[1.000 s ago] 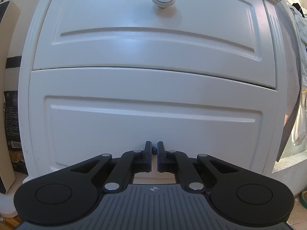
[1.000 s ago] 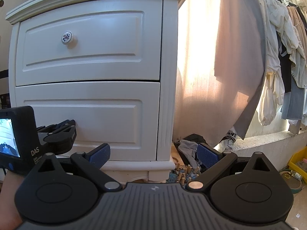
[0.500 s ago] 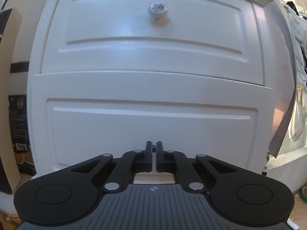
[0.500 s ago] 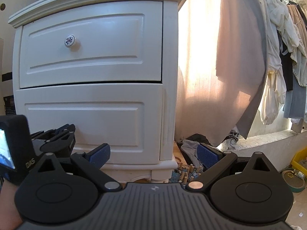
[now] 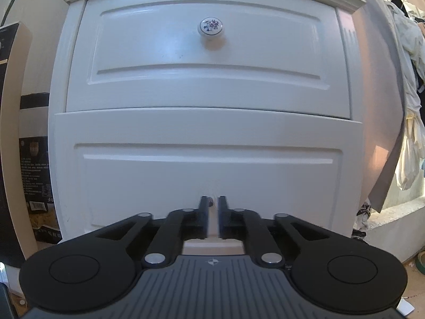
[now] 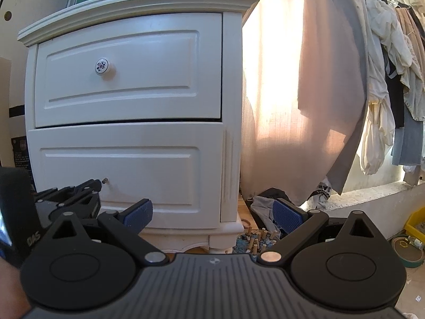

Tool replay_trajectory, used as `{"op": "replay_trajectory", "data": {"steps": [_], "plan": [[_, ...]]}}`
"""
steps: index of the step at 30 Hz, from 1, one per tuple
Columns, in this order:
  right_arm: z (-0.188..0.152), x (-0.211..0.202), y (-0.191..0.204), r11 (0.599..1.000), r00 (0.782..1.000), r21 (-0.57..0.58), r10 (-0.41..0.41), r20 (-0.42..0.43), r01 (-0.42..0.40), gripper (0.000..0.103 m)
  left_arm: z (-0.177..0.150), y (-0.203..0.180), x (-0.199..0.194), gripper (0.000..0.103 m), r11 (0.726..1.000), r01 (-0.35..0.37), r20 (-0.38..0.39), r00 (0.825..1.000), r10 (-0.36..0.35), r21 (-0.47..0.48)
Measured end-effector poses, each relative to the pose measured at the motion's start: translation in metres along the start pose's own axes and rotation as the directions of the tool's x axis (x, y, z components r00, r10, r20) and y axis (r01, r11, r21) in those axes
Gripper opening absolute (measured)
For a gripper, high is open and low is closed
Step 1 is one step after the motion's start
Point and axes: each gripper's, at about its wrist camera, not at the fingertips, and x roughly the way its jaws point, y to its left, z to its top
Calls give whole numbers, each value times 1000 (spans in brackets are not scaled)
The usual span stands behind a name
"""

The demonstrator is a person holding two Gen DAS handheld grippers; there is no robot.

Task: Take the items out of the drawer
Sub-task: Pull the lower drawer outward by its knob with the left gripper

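While lower drawer (image 5: 207, 138) sits ajar | left tool (image 5: 211, 203) at its stud

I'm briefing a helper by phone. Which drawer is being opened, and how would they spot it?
Find the white two-drawer wooden nightstand beside the pink curtain. It is the lower drawer, pulled slightly forward. Unlike the upper drawer with its floral ceramic knob, it shows only a bare metal stud.

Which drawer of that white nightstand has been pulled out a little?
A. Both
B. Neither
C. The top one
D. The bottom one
D: the bottom drawer stands proud of the top drawer, with a dark gap along its upper edge, and the left gripper is at its small peg, while the top one sits flush.
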Motion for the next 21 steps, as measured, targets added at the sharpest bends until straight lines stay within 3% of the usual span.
{"op": "replay_trajectory", "data": {"steps": [2,3,12,15,17,21], "plan": [[1,0,0,1000,1000,2,-2,4,2,103,-1,3,-1,34,1000,-8,6,1000,8,-4],[1,0,-1,1000,1000,3,-3,4,3,103,-1,4,0,37,1000,-11,11,1000,11,-3],[-1,4,-3,1000,1000,10,-10,-5,10,103,1,6,16,35,999,-36,-21,999,36,-23],[-1,4,-2,1000,1000,8,-14,-3,14,103,1,5,20,31,999,-31,-30,999,30,-12],[-1,5,-2,1000,1000,7,-15,-3,15,103,1,4,23,22,1000,-30,-37,999,30,-10],[-1,4,-3,1000,1000,12,-15,-2,15,103,0,3,26,21,999,-35,-43,998,34,-17]]}}
